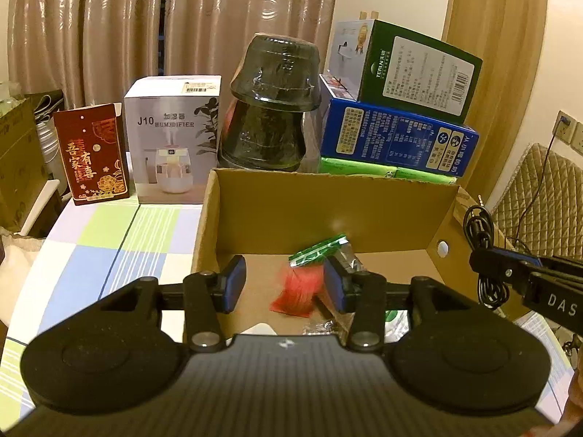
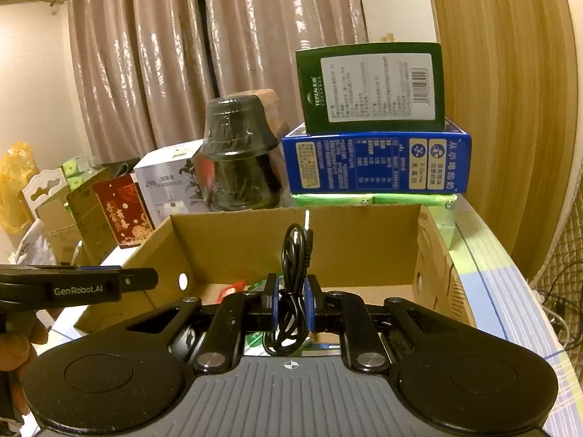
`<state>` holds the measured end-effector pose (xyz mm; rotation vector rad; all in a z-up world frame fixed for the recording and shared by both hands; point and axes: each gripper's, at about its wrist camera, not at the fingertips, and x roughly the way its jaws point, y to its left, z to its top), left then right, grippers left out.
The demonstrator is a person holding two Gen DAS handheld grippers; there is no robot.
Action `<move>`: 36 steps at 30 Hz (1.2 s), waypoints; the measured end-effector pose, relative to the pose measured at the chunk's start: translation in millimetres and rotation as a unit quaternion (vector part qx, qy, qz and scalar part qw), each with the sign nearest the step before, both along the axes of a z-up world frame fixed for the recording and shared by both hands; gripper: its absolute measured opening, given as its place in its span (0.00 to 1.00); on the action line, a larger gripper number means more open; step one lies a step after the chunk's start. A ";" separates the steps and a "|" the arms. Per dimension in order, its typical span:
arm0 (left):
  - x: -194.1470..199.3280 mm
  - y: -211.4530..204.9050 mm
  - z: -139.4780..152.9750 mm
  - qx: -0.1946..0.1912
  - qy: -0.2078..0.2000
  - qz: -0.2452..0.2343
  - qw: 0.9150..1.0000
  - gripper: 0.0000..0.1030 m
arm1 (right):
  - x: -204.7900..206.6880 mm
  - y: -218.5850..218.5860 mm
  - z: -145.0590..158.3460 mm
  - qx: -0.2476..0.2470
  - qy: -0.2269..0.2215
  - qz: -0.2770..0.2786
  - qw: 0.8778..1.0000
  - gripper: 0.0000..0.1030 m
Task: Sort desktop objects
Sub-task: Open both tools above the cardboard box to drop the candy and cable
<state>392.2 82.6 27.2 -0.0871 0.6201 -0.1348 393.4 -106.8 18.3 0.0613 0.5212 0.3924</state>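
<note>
Your left gripper (image 1: 282, 284) hangs over the near edge of the cardboard box (image 1: 328, 211), at the bottom centre of the left wrist frame. Its jaws stand apart and grip nothing. Between and just beyond them, on the box floor, lies a red packet (image 1: 297, 291) with a green packet (image 1: 317, 251) just above it in the frame; whether the right pad touches either is unclear.

Your right gripper (image 2: 291, 302) has its jaws closed on a coiled black cable (image 2: 291, 313). The coil runs up between the pads, and its plug (image 2: 308, 235) points upward in front of the box's far wall. In the left wrist frame the same cable shows at the right edge, outside the box's right wall.

Behind the box, on the checked surface (image 1: 120, 240), stand a red card (image 1: 93, 153), a humidifier box (image 1: 171, 138), stacked dark bowls (image 1: 269, 105) and a pile of blue and green cartons (image 1: 397, 134).
</note>
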 end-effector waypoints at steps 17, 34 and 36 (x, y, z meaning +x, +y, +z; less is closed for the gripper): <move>-4.3 2.0 1.1 0.005 0.000 -0.002 1.000 0.40 | 6.3 -4.4 -4.4 0.013 -0.024 -0.018 0.999 0.43; -12.7 -2.9 1.1 0.034 0.003 -0.014 0.999 0.45 | 2.3 -19.7 -3.1 0.023 -0.021 -0.033 0.999 0.45; -13.9 -4.0 0.9 0.037 0.005 -0.016 0.999 0.47 | 0.6 -18.9 -2.8 0.024 -0.020 -0.031 0.999 0.45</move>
